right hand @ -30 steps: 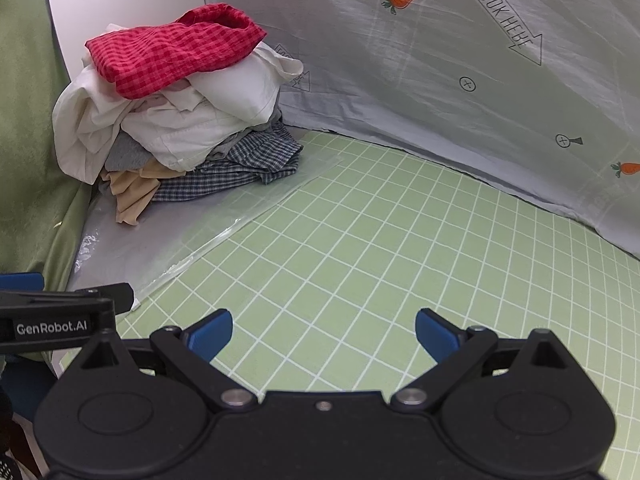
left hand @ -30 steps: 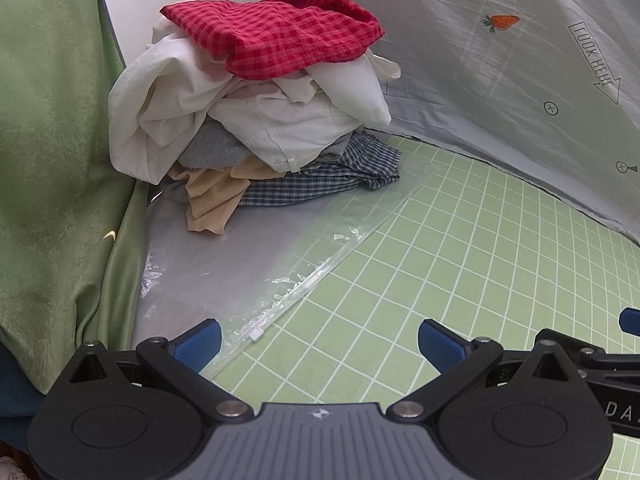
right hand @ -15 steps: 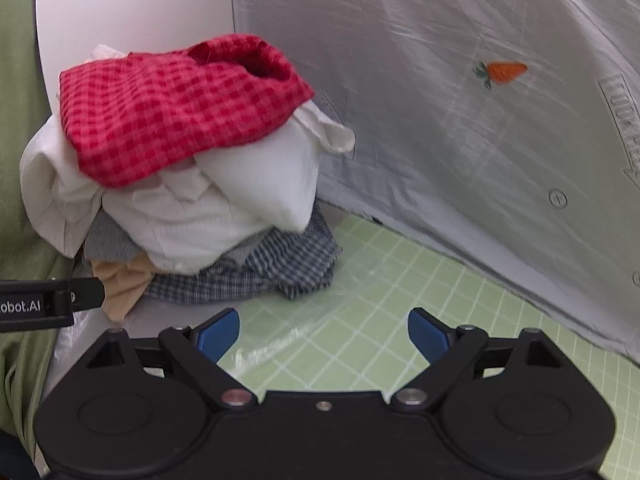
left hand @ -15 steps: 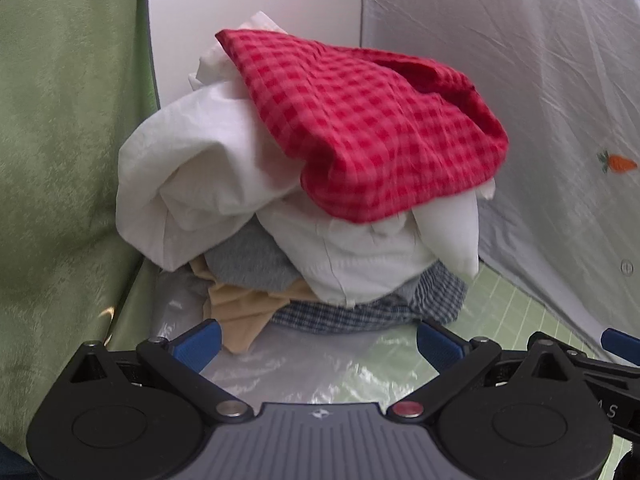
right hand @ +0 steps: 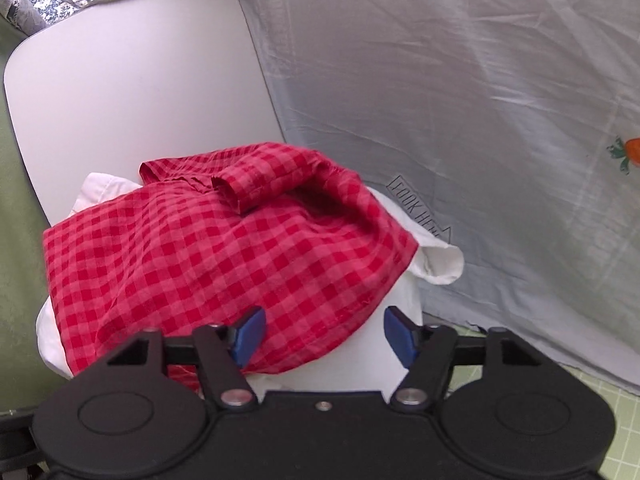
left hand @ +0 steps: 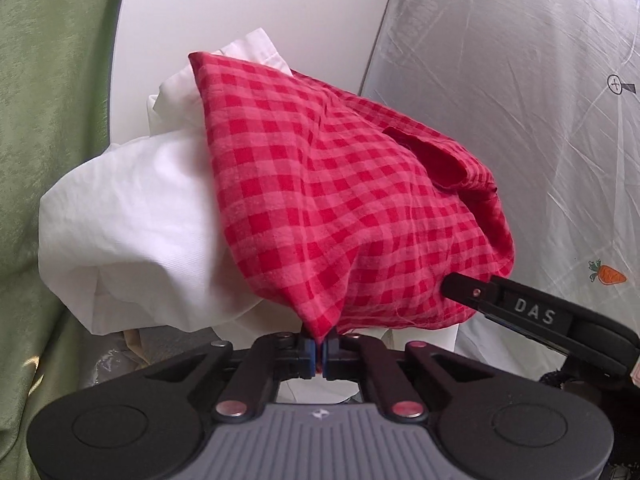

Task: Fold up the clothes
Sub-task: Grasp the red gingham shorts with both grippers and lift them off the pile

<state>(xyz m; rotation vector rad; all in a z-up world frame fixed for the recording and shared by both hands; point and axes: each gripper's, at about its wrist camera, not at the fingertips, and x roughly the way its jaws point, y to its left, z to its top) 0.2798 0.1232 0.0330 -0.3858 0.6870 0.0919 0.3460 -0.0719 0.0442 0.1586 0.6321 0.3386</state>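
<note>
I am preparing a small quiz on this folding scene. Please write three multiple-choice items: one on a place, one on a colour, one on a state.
1. Where does the checked garment lie?
A. On top of white clothes
B. Flat on the green mat
C. On a hanger

2. What colour are its checks?
A. Blue
B. Red
C. Yellow

3. How does the left hand-held gripper stand?
A. Wide open
B. Out of view
C. Shut on the garment

Answers:
1 A: the checked garment rests on the white clothes.
2 B: its checks are red and pink.
3 C: the left hand-held gripper pinches its hem, while the right hand-held gripper is open.
</note>
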